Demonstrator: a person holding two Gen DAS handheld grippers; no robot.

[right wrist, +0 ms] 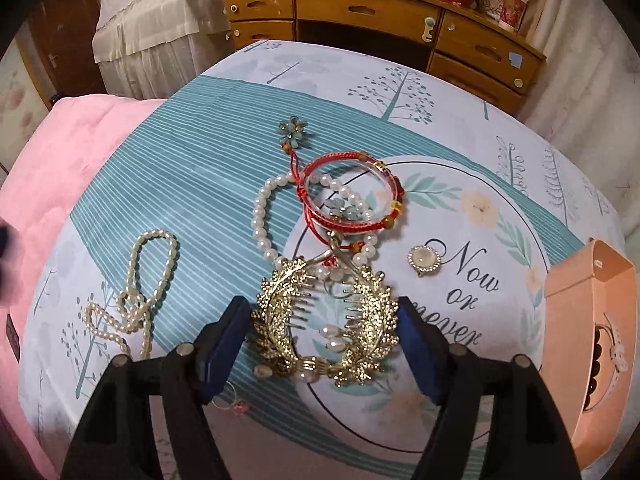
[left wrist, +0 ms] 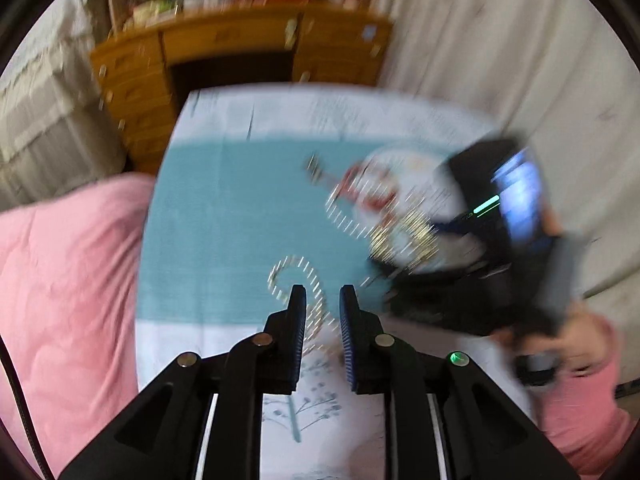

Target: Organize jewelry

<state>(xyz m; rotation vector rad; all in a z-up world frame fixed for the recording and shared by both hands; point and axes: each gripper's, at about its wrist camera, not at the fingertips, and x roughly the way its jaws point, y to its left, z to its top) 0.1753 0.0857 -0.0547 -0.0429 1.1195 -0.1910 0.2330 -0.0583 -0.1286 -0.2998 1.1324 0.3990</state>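
In the right wrist view my right gripper (right wrist: 322, 314) is open, its jaws on either side of a gold leaf hair comb (right wrist: 324, 328) lying on the bed sheet (right wrist: 180, 160). Behind it lie a red cord bracelet (right wrist: 352, 196), a round-pearl bracelet (right wrist: 262, 220), a flower clip (right wrist: 294, 132) and a round white ring (right wrist: 424, 260). A small-pearl necklace (right wrist: 136, 292) lies to the left. In the blurred left wrist view my left gripper (left wrist: 323, 300) is open above that small-pearl necklace (left wrist: 300, 280). The right gripper's body (left wrist: 500, 240) shows at the right.
A peach cardboard box (right wrist: 596, 344) stands at the right edge of the bed. A pink quilt (right wrist: 60, 168) lies on the left. A wooden desk (right wrist: 380, 20) stands beyond the bed, and a curtain (left wrist: 500, 40) hangs at the right.
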